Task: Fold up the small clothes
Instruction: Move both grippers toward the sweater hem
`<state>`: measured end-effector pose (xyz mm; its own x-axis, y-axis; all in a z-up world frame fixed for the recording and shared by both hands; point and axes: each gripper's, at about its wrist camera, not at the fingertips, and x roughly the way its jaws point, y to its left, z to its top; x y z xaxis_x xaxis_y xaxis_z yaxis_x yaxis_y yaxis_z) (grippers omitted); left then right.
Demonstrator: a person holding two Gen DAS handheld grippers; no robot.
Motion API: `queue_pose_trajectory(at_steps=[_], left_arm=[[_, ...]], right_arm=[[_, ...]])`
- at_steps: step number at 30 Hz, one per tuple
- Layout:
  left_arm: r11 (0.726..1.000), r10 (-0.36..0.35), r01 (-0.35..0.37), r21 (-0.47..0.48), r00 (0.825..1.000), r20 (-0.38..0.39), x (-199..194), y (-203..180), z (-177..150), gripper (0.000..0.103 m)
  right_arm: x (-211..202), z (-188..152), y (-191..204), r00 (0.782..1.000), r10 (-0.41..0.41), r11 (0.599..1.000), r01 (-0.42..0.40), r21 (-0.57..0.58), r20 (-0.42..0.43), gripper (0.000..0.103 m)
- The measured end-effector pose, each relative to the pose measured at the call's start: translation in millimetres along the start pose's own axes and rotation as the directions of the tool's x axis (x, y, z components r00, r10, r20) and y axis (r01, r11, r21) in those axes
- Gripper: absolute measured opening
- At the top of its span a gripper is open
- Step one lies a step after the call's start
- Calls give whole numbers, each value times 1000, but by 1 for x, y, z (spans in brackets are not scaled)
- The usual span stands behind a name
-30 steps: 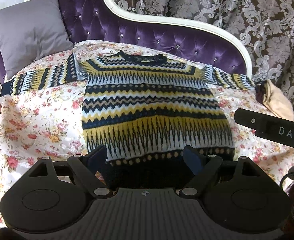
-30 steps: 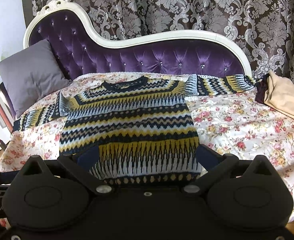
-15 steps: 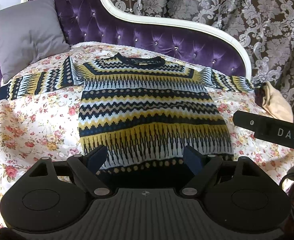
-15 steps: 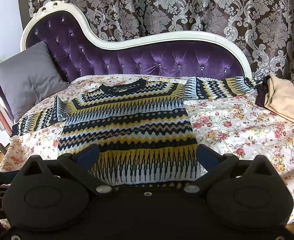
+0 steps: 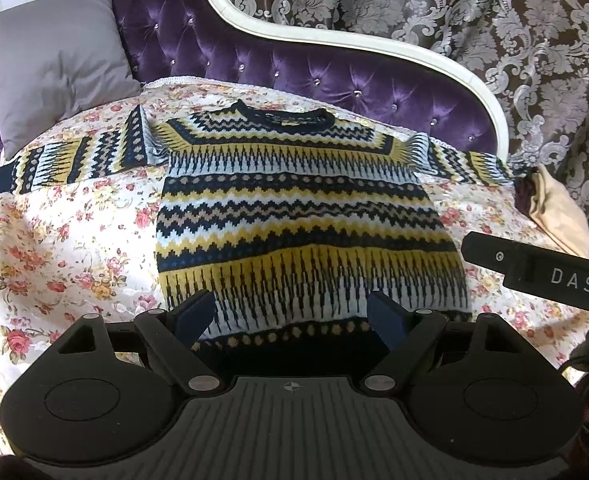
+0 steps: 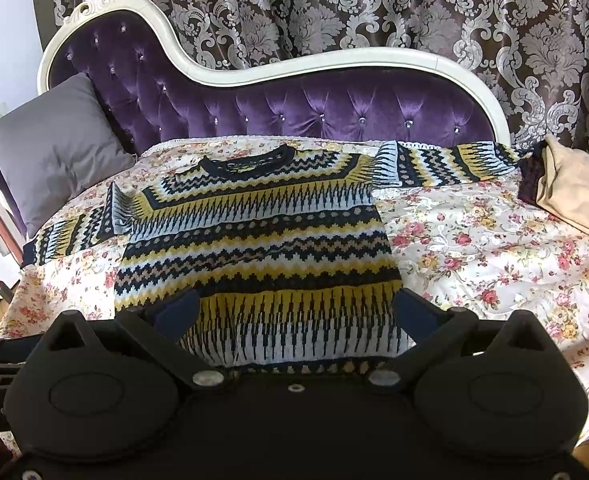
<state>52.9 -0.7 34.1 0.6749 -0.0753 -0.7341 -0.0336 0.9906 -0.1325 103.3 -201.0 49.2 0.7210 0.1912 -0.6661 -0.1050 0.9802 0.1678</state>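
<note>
Nearest, the left gripper (image 5: pixel 292 316) and right gripper (image 6: pixel 294 312) hang with jaws spread wide, nothing between them, just short of the hem at six o'clock. Little has changed in the last second: both views have crept slightly nearer the sweater (image 5: pixel 302 216), so no fold has begun. It lies flat on the floral cover (image 5: pixel 74 248), sleeves out toward nine and three o'clock. No containers show (only a beige bundle (image 6: pixel 574 192), possibly folded clothing, at two o'clock).
</note>
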Motion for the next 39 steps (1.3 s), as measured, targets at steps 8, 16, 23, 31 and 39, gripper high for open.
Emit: queue_pose_trajectory(at_steps=[8, 16, 23, 31, 39], left_arm=[[1000, 1, -1, -12, 1000, -6, 2, 3, 1, 83], [1000, 0, 0, -24, 1000, -18, 6, 6, 3, 83], [1000, -1, 0, -31, 1000, -28, 11, 8, 4, 83], [999, 6, -8, -42, 999, -41, 22, 13, 9, 83], [999, 27, -29, -35, 998, -60, 49, 23, 21, 83]], right_arm=[[4, 0, 3, 1000, 9, 1000, -9, 8, -16, 103], [7, 1, 3, 1000, 10, 1000, -10, 8, -20, 103], [15, 3, 5, 999, 11, 1000, -11, 9, -34, 103], [29, 3, 4, 998, 9, 1000, -8, 15, -66, 103], [59, 4, -1, 989, -14, 1000, 17, 20, -145, 103]])
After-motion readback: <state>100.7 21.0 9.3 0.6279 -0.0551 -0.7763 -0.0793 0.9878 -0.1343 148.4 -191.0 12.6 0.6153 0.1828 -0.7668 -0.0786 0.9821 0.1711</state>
